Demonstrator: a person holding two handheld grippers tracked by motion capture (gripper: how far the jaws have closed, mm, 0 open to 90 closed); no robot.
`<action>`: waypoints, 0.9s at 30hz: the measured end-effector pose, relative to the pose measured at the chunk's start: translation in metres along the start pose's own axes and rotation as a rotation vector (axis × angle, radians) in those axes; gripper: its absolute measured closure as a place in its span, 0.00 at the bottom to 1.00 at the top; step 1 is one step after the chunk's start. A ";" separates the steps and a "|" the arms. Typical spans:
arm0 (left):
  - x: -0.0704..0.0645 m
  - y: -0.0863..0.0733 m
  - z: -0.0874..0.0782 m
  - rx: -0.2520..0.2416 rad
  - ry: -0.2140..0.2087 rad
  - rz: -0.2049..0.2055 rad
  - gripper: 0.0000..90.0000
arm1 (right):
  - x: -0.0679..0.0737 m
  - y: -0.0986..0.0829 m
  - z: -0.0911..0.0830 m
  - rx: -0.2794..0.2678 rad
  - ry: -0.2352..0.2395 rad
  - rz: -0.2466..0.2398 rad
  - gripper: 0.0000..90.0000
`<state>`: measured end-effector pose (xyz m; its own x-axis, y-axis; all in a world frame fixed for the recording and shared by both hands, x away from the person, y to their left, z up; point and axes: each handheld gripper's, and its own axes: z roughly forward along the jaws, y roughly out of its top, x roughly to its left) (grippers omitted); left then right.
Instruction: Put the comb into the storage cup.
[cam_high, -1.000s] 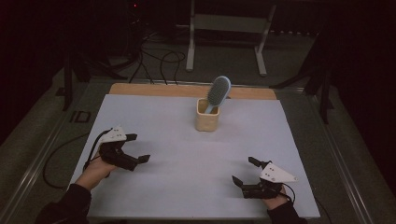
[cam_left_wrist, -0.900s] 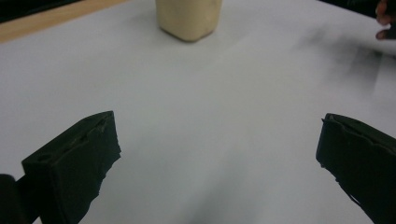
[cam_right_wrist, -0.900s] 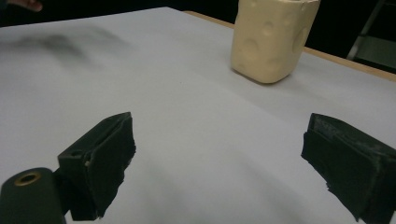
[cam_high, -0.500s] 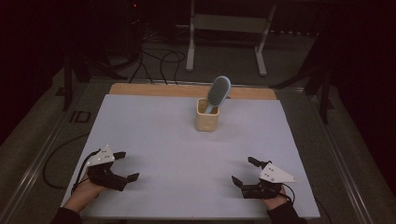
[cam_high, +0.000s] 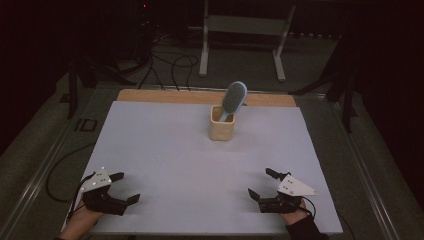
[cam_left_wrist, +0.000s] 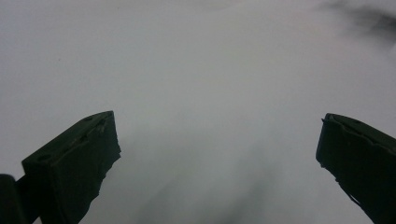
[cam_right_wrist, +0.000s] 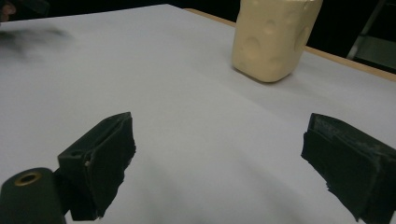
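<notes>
Left tongs (cam_high: 120, 188): held low at the near left corner of the tabletop (cam_high: 165, 150), jaws spread wide, nothing between them; the left gripper view shows bare sheet between the two black jaws.

Right tongs (cam_high: 262, 183): near right corner, resting low, jaws likewise wide apart and empty.

Brush (cam_high: 233, 100): well ahead of both tongs, roughly midway between them and toward the far edge. It stands handle-down in the cup (cam_high: 222, 129), head up and leaning right. Blue-rimmed, dark bristle face. Judged light and rigid, probably plastic; bristles would give under pressure, so the rim of the head or the neck just above the cup is the better hold. A smooth handle could slip in a loose grip.

Cup: cream, dimpled walls in the right gripper view (cam_right_wrist: 273, 37), squarish. Likely light and apt to tip or slide if the brush is pulled sideways; steadying it with the other tongs seems wise.

Tabletop: pale matte sheet, flat, with a wooden strip (cam_high: 205, 96) along the far edge.

Room: dim. Beyond the tabletop, dark floor, loose cables (cam_high: 165, 62) and a metal stand (cam_high: 242, 35).
</notes>
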<state>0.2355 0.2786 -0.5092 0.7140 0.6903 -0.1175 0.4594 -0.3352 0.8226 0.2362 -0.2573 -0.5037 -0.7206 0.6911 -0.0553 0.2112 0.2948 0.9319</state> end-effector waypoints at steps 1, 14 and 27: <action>-0.001 -0.001 -0.001 0.001 0.005 0.000 0.00 | 0.000 0.000 0.000 0.000 -0.002 0.000 0.10; 0.004 -0.011 -0.007 0.000 0.076 0.006 0.00 | 0.000 0.000 0.000 -0.004 -0.002 0.006 0.10; 0.003 -0.009 -0.002 -0.023 0.102 0.000 0.00 | 0.001 0.000 0.002 0.002 0.010 -0.008 0.10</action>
<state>0.2329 0.2852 -0.5155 0.6558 0.7525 -0.0608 0.4462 -0.3214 0.8352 0.2368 -0.2552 -0.5050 -0.7287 0.6823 -0.0591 0.2068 0.3015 0.9308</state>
